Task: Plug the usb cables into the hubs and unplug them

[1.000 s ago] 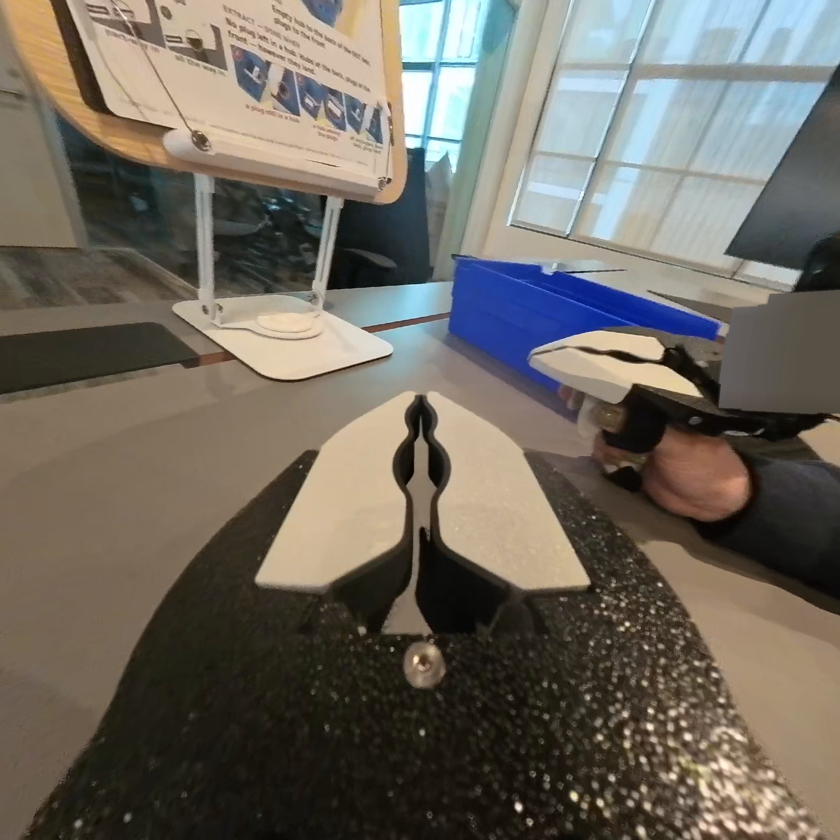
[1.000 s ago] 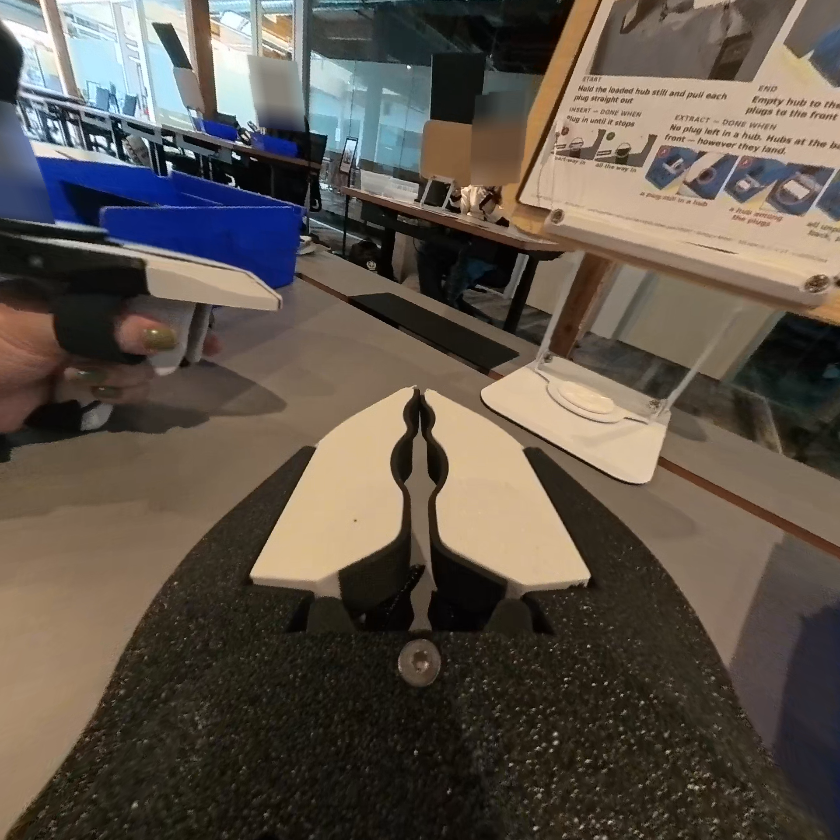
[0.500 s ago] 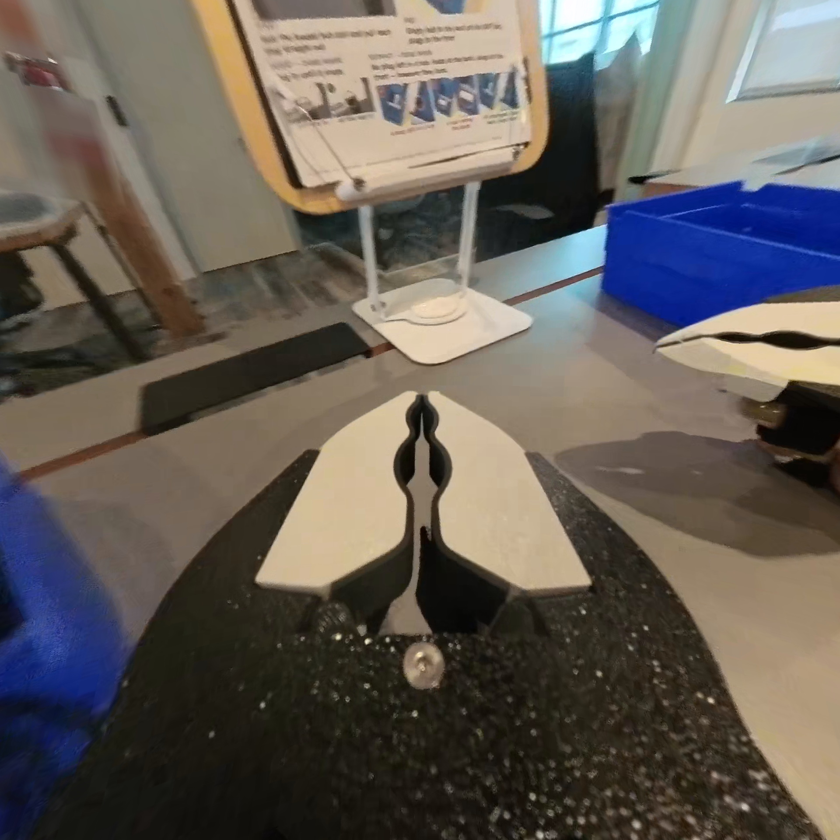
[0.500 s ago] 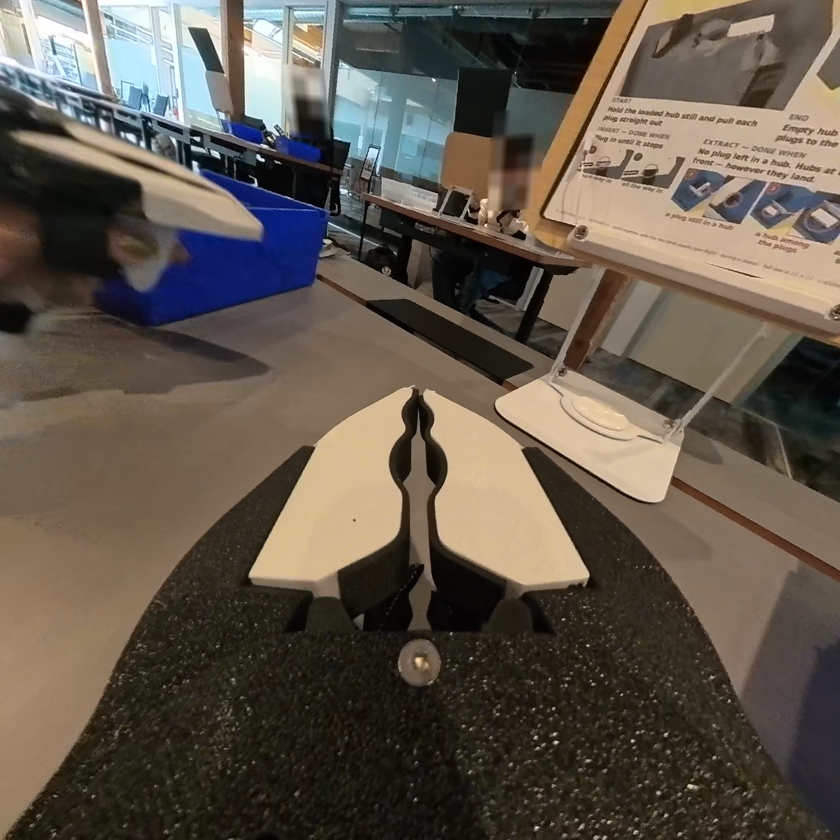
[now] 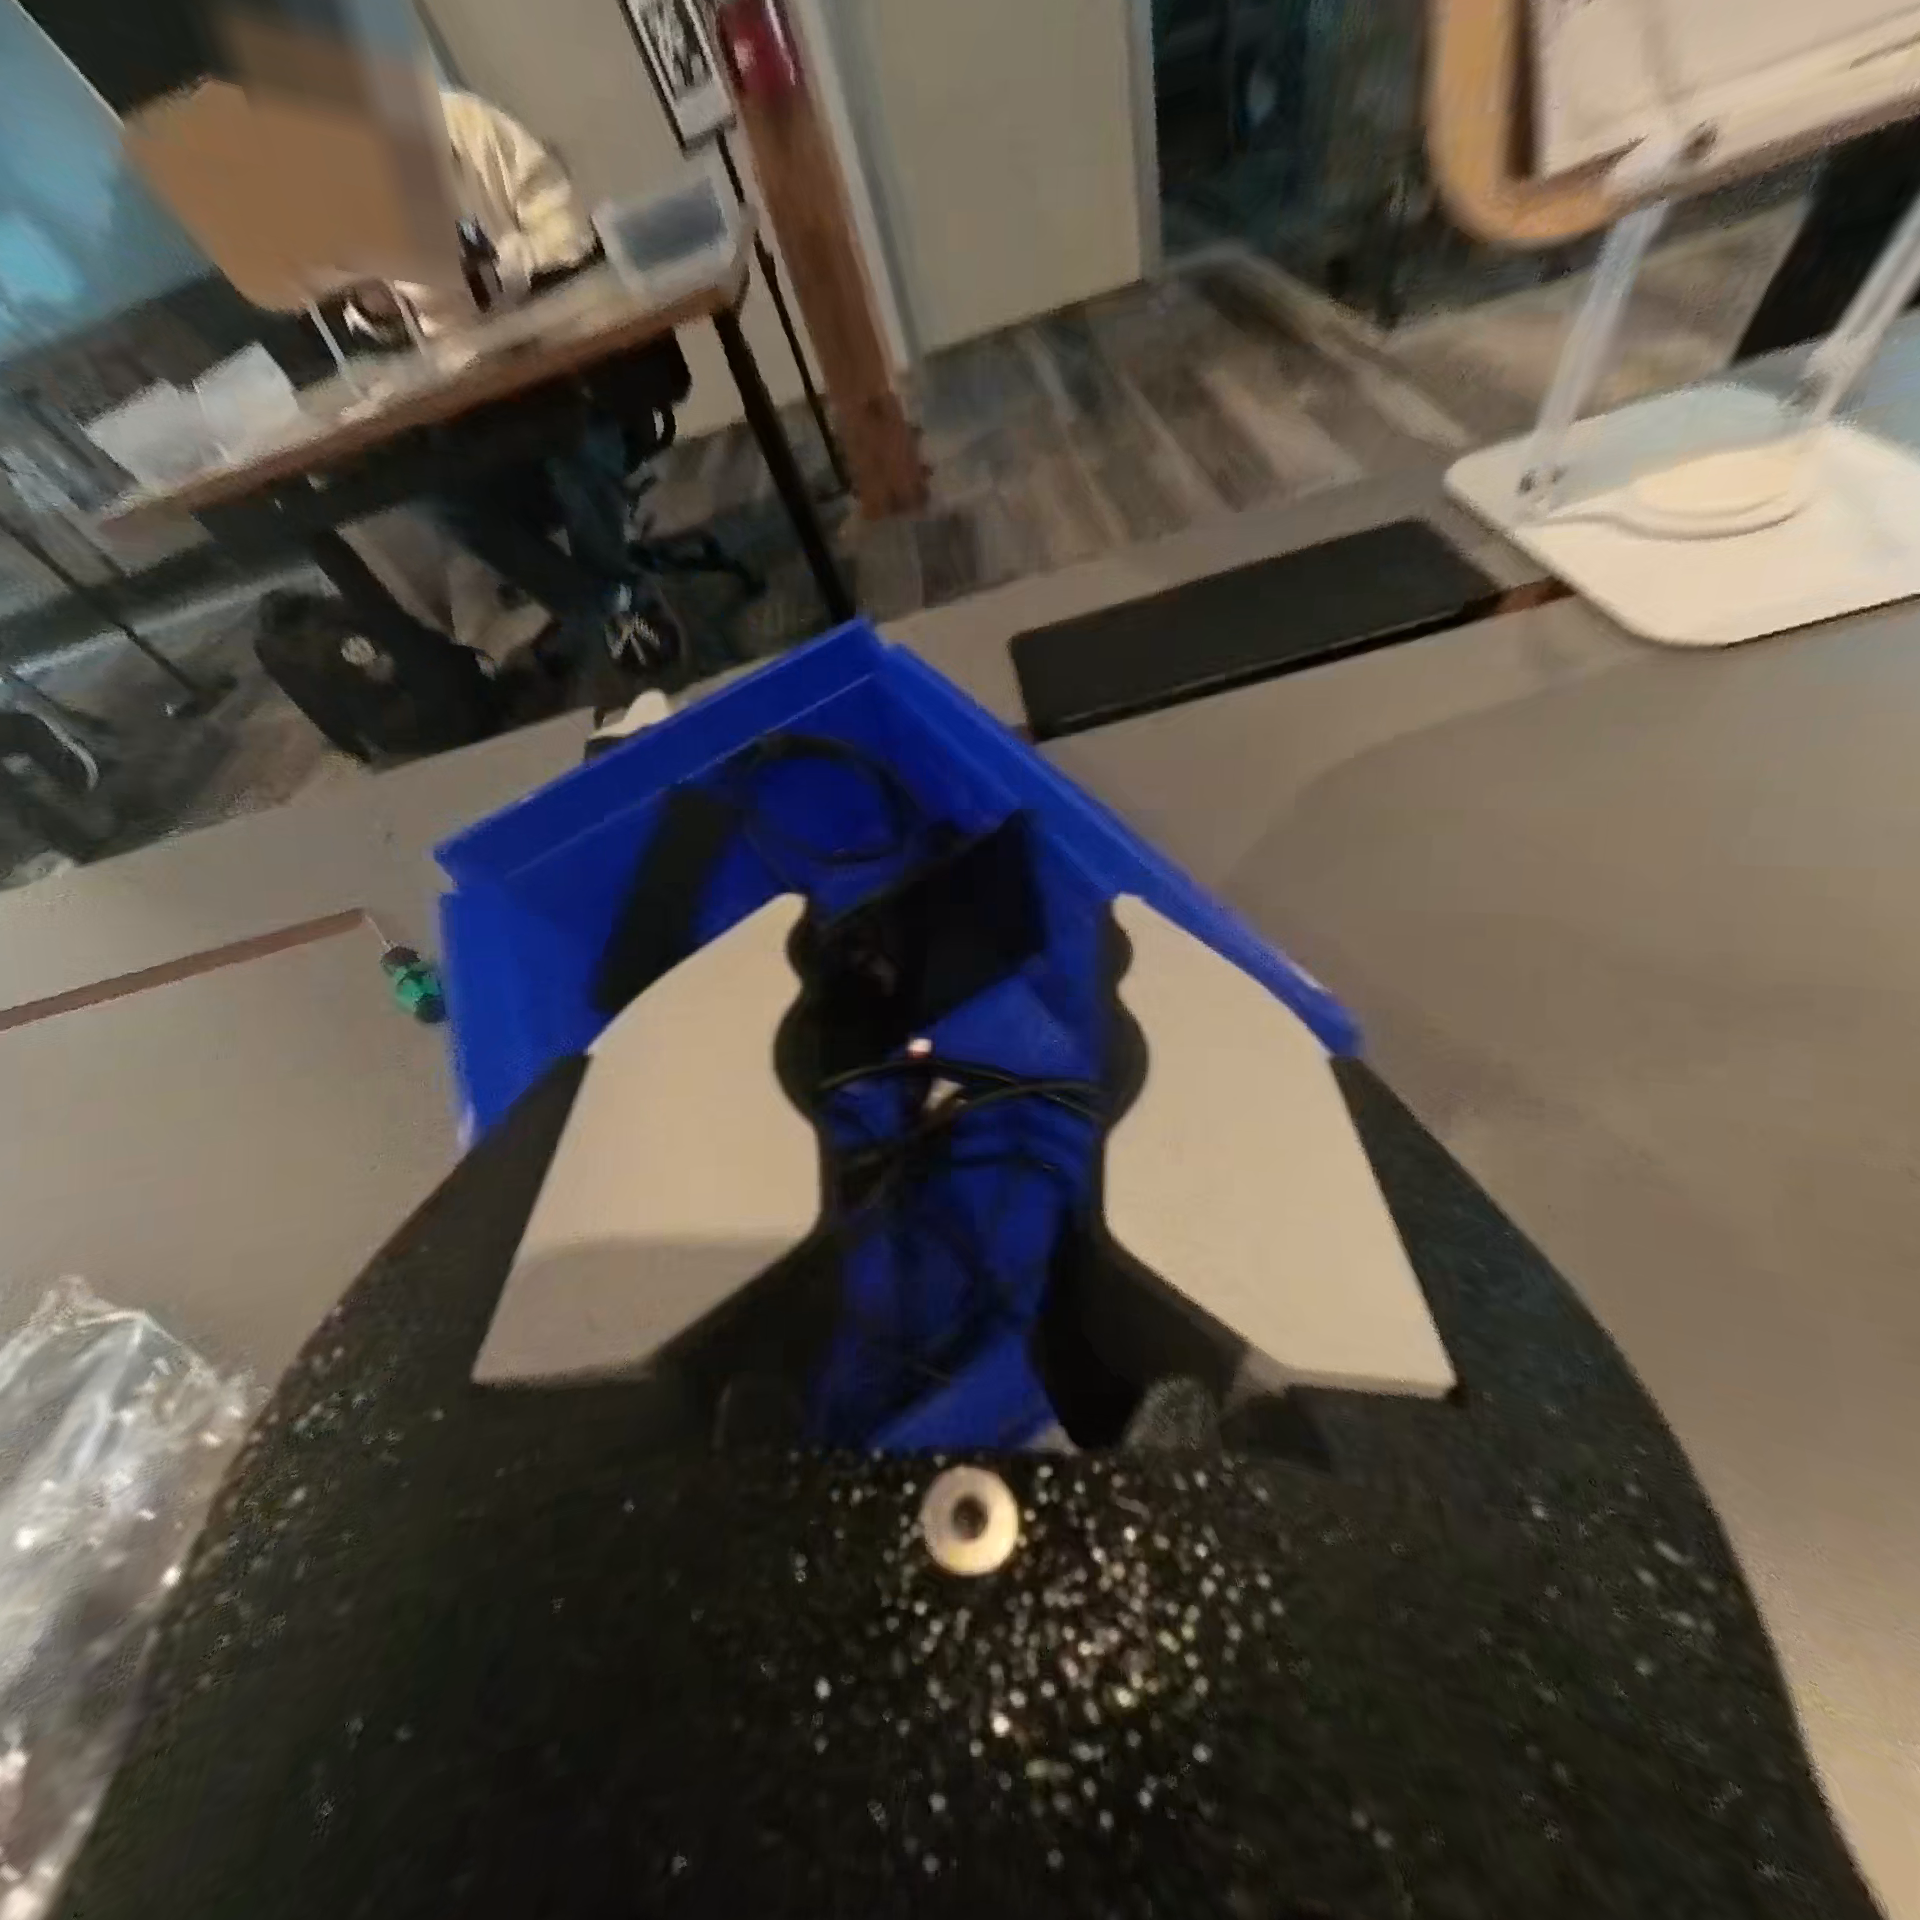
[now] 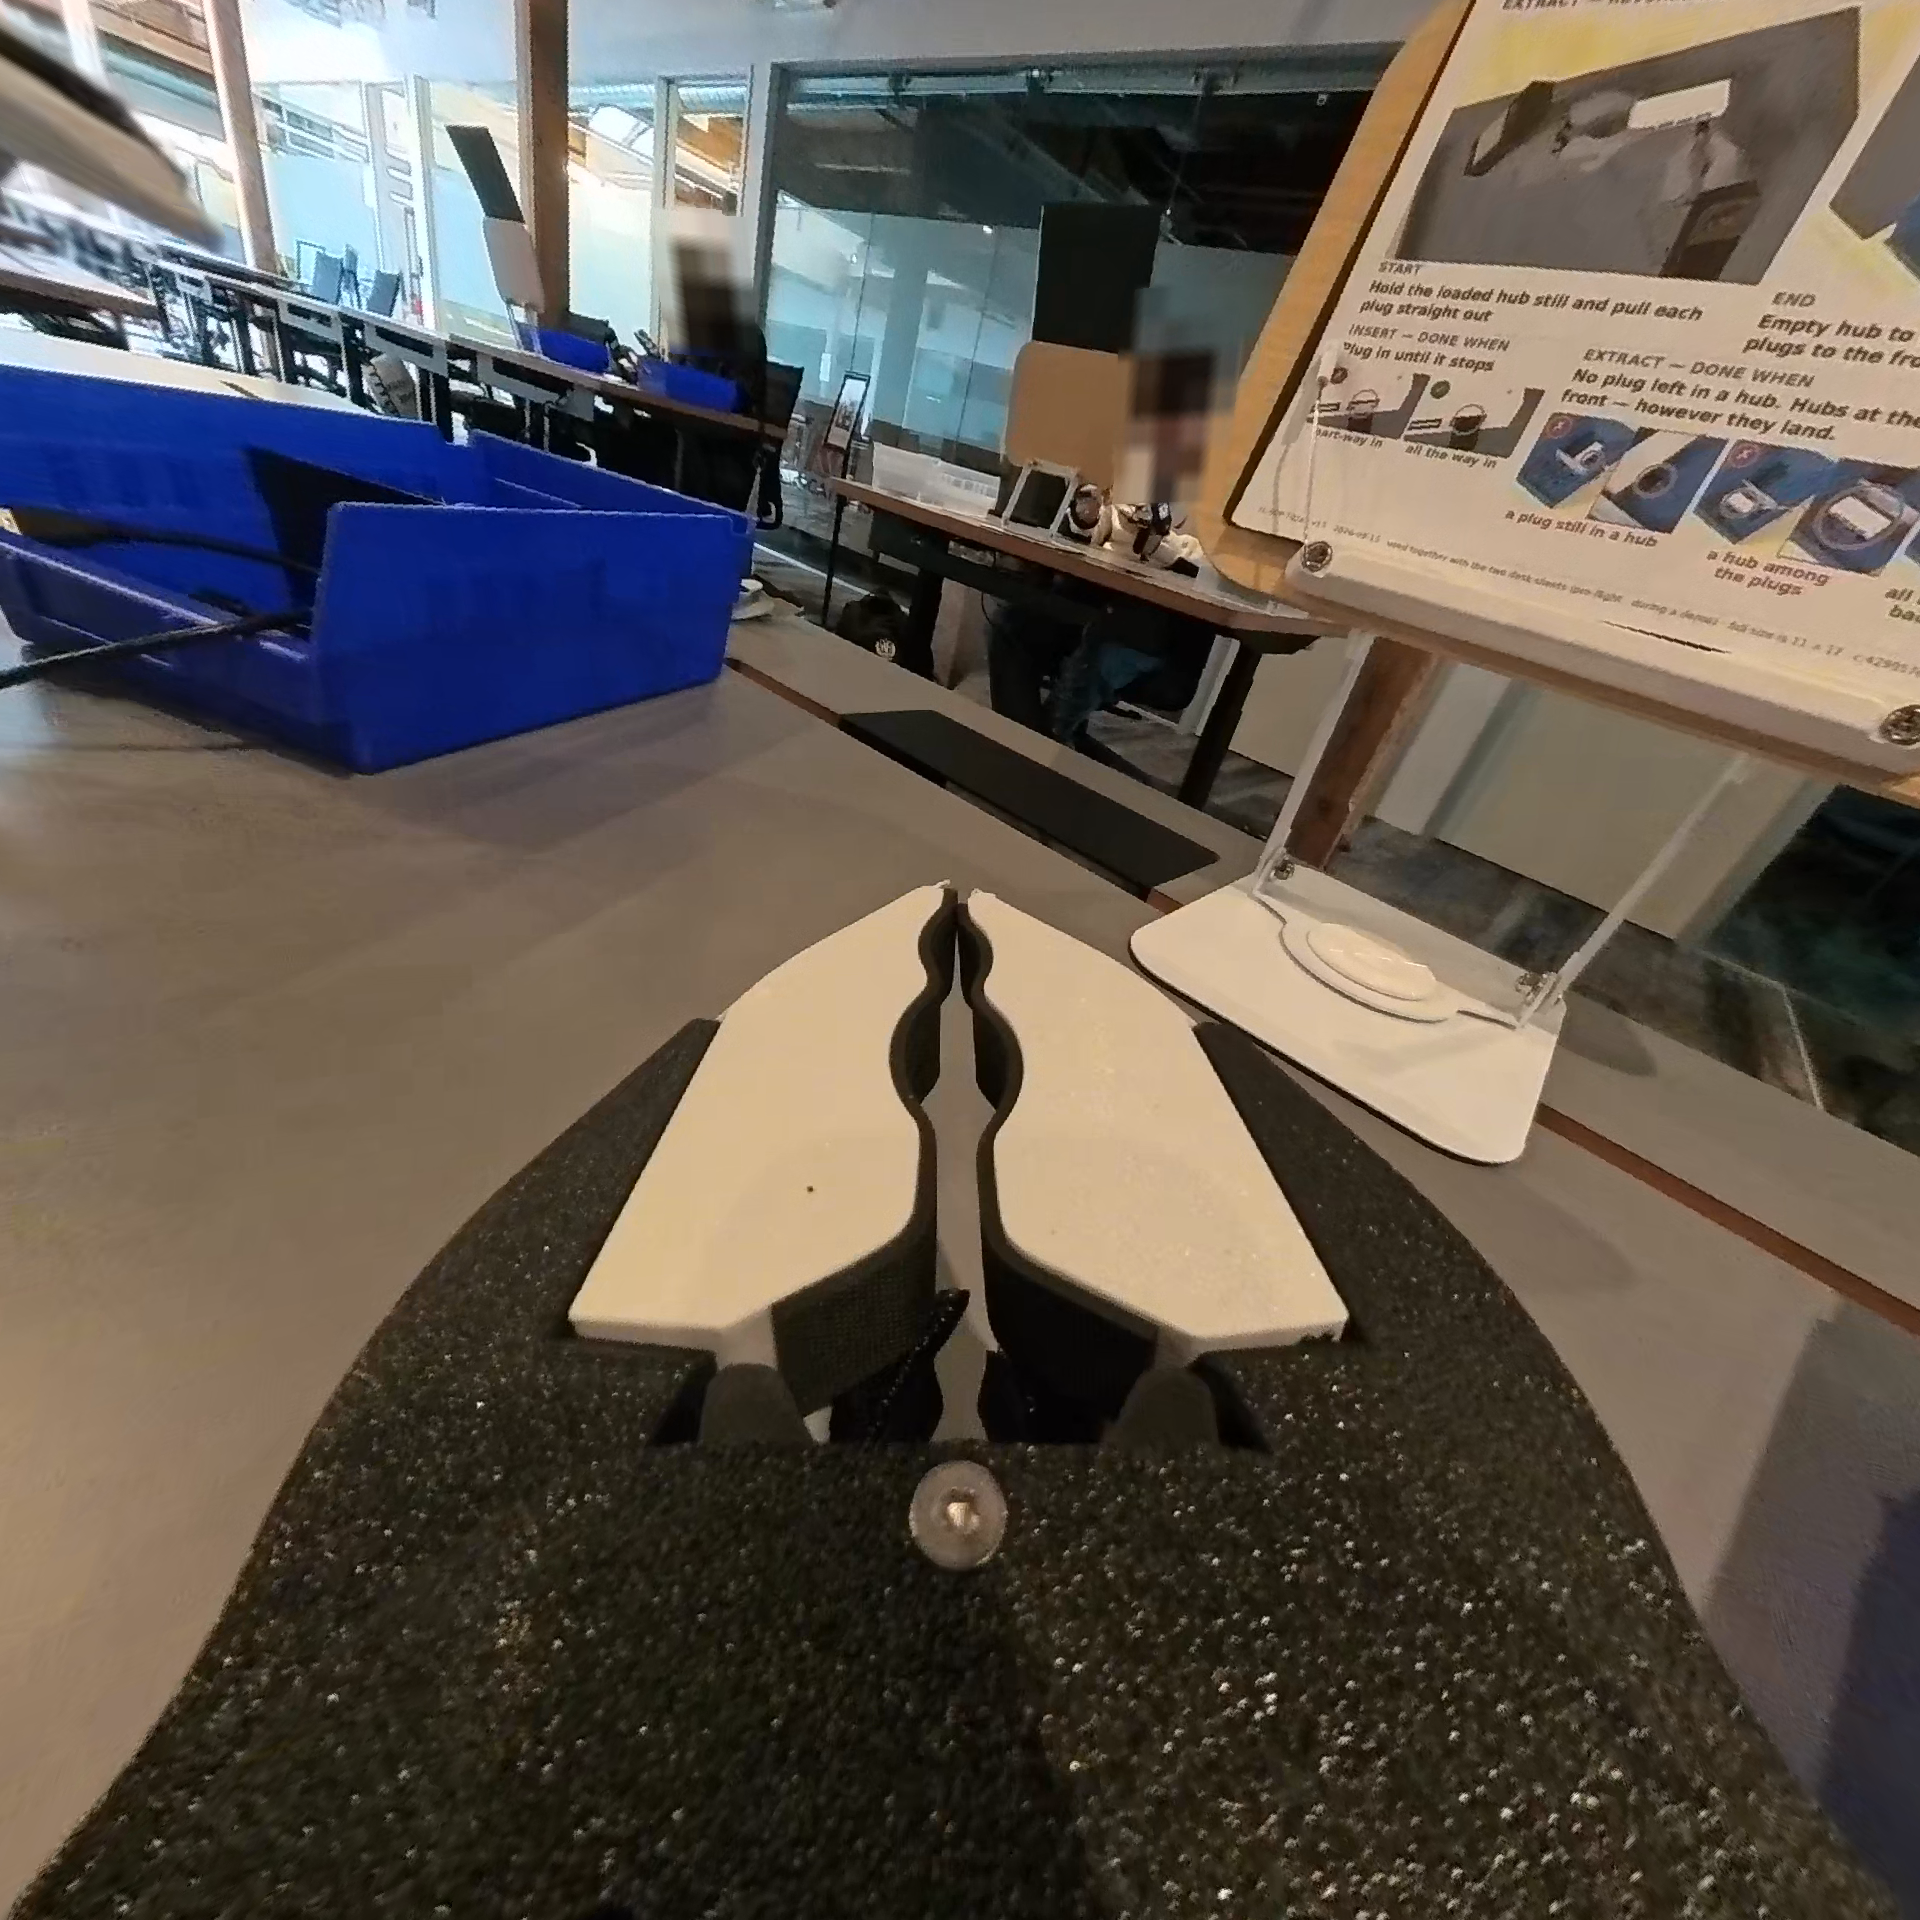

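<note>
A: Where are our hubs and cables now?

B: In the blue bin (image 5: 1049, 790), in the left wrist view. We see a flat black hub (image 5: 966, 914) lying near its far corner, a second dark bar (image 5: 655, 904) beside it, and thin black cables (image 5: 935, 1132) tangled in front of them. Our left gripper (image 5: 961, 966) hangs above the bin with its fingers spread wide and nothing between them.

A: And the right one?

B: The right gripper (image 6: 958, 896) has its fingers nearly together, with only a thin slit, and it holds nothing. It is low over the grey table (image 6: 312, 987), well apart from the bin, near the white base (image 6: 1351, 997) of the instruction stand.

A: What can go wrong?

B: We think the tangle is the main risk. If we close on the hub, a loop of cable can come up with it and drag the other bar. The picture is also blurred, so we cannot tell which cable belongs to which hub. The bin wall (image 5: 1226, 956) is just beside the right finger (image 5: 1257, 1174); it may bump there.
</note>
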A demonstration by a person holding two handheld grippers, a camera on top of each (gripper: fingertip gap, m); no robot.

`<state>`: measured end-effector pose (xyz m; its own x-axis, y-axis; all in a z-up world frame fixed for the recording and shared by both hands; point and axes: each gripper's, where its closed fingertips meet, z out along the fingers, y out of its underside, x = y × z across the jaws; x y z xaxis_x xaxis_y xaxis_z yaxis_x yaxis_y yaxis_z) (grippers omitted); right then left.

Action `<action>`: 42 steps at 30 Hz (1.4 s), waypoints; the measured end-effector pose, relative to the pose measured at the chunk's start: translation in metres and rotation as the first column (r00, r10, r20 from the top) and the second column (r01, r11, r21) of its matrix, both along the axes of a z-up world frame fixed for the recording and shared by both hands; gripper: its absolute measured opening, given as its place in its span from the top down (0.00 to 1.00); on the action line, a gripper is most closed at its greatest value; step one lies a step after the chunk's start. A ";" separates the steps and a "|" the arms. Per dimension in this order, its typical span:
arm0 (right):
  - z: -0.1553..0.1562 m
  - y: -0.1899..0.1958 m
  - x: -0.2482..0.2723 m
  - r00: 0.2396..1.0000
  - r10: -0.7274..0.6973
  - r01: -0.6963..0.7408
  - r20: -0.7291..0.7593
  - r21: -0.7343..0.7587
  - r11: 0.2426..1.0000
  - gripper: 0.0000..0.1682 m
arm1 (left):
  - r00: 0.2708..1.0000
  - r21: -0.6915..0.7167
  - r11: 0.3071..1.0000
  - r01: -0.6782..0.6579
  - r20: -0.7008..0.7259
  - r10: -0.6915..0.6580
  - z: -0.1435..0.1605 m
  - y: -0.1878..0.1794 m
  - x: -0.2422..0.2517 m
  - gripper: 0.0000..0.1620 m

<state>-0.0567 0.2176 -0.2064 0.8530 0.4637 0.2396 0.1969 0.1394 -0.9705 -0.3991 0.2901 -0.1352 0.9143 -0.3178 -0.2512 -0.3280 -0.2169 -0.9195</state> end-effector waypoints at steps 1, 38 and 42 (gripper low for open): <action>0.000 0.000 0.000 1.000 0.002 -0.002 0.000 0.003 1.000 1.00 | 1.000 -0.048 0.999 0.001 -0.028 -0.002 -0.002 0.019 -0.006 0.67; -0.007 -0.003 -0.017 0.993 0.094 -0.093 0.072 -0.012 0.996 1.00 | 0.234 -0.289 0.929 0.233 -0.910 -0.341 -0.101 0.232 -0.023 0.82; -0.007 -0.004 -0.018 0.992 0.098 -0.097 0.073 -0.010 0.995 1.00 | 0.132 -0.222 0.950 0.220 -0.958 -0.255 -0.100 0.235 -0.026 0.96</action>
